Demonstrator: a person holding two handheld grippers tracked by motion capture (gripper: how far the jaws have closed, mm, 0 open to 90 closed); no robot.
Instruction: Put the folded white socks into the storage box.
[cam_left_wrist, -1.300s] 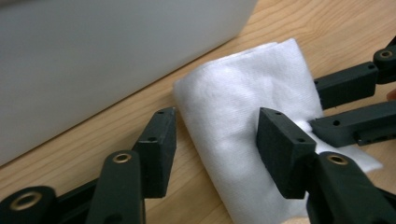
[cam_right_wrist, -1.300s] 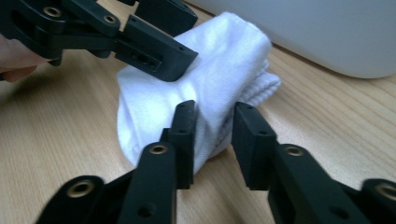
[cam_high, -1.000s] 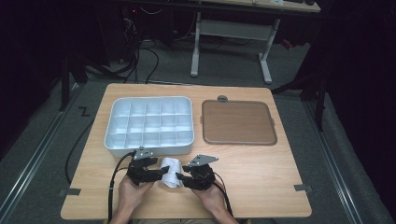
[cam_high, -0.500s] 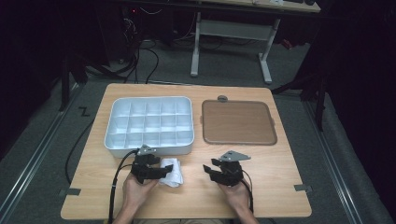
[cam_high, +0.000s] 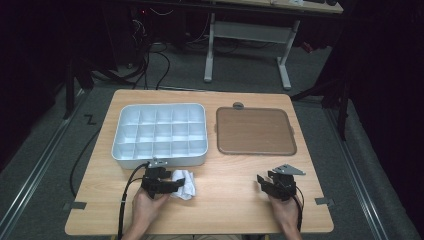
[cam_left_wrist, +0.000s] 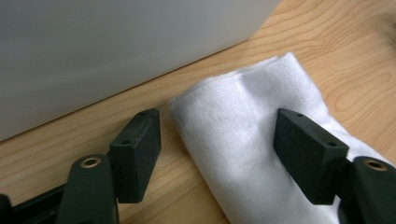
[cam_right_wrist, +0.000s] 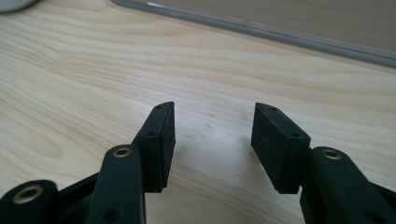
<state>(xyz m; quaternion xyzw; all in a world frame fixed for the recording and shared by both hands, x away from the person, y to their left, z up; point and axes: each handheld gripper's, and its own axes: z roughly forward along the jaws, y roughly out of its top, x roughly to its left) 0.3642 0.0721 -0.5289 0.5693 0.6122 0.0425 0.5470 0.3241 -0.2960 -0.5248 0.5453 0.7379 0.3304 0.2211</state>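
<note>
While the left gripper (cam_high: 161, 184) keeps its place at the folded white cloth (cam_high: 184, 183), the right gripper (cam_high: 276, 184) has pulled away to the right across the pale wooden counter (cam_high: 230, 200), and its jaws have just been opening, with nothing between them. A second ago both grippers met at the cloth; now only the left one works there. In the left gripper view the jaws stand wide, straddling one end of the cloth (cam_left_wrist: 243, 140), one pad resting against the fabric's right side and the other clear of it on bare wood, so the cloth is not clamped. The cloth lies flat on the counter just in front of the white plastic compartment tray (cam_high: 160, 131), near but not touching its front wall. The brown flat mat with a grey rim (cam_high: 254, 131) sits beside the tray, well apart from the cloth. The parting suggests the two-handed fold is finished and the cloth has been released to lie where it is.
</note>
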